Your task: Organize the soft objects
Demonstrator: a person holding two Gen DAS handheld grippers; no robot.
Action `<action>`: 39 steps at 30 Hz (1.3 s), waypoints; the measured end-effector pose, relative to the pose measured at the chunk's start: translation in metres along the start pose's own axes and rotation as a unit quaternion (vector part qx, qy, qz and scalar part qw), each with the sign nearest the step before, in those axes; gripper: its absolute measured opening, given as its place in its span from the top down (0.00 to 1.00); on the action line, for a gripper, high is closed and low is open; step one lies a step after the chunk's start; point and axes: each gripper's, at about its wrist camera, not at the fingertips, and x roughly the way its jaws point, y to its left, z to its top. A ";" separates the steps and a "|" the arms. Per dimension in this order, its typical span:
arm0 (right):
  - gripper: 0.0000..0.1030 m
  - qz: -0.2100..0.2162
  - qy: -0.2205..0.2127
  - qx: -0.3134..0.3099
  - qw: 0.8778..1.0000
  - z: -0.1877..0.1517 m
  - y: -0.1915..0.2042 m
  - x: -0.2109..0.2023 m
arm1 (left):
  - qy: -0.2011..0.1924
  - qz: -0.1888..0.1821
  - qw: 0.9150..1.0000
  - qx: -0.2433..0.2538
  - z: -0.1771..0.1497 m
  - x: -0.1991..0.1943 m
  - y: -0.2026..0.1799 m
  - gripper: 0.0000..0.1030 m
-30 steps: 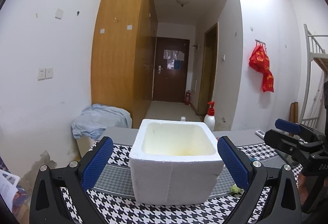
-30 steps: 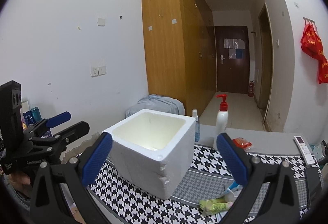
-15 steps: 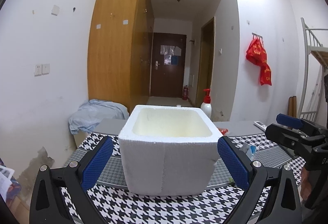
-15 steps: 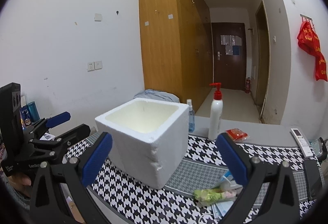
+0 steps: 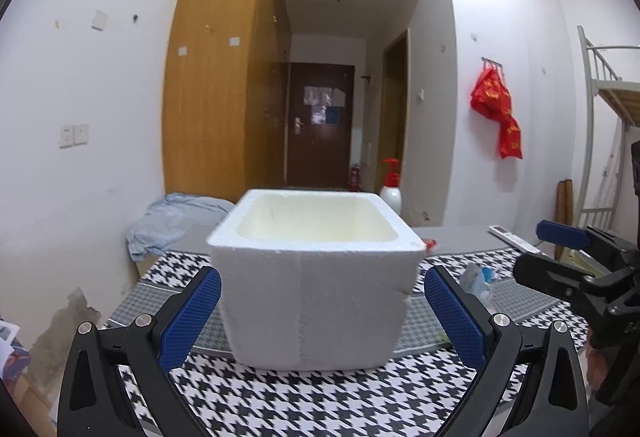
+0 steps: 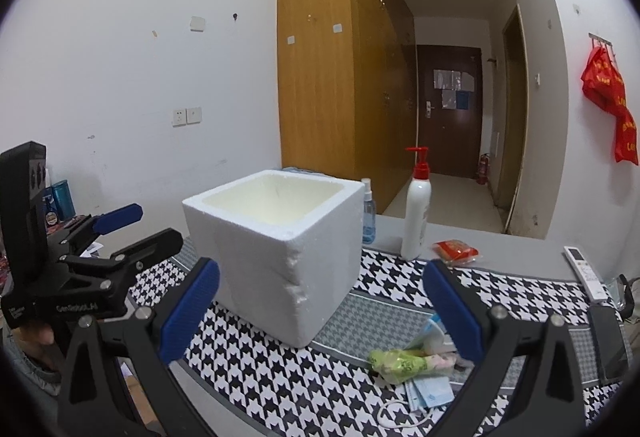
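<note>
Two hand-held grippers hovered low over a table covered in a black-and-white houndstooth cloth [image 6: 280, 369]. The left gripper [image 5: 322, 313] had its blue-padded jaws spread wide and gripped nothing; directly ahead of them, framed between the two pads but seemingly beyond their tips, stood a white foam box [image 5: 316, 277], open at the top, with nothing visible inside, though its floor was hidden by the near wall. The right gripper [image 6: 320, 313] was likewise wide open and empty. From its view the foam box [image 6: 276, 249] sat ahead and toward its left jaw, while a small heap of soft things, a green crumpled packet [image 6: 394, 361] with pale blue pouches [image 6: 430, 389] beneath it, lay on the cloth just below and inside its right jaw. A white pump bottle [image 6: 416, 217] with a red top and a small spray bottle [image 6: 368, 217] stood farther off, beyond the jaws. The work appeared to be at its start, with nothing yet picked up. The next move would likely call for the right gripper to dip toward the green packet, close gently on it, and carry it across to the box.
</note>
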 end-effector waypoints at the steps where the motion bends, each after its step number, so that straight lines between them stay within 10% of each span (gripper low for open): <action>1: 0.00 -0.002 0.000 0.000 1.000 -0.001 -0.001 0.000 | 0.002 -0.004 1.000 -0.002 0.000 0.001 0.000 0.01; 39: 0.00 -0.060 0.027 0.041 0.997 -0.021 -0.053 -0.017 | 0.036 -0.071 0.997 0.011 -0.018 0.034 -0.056 0.01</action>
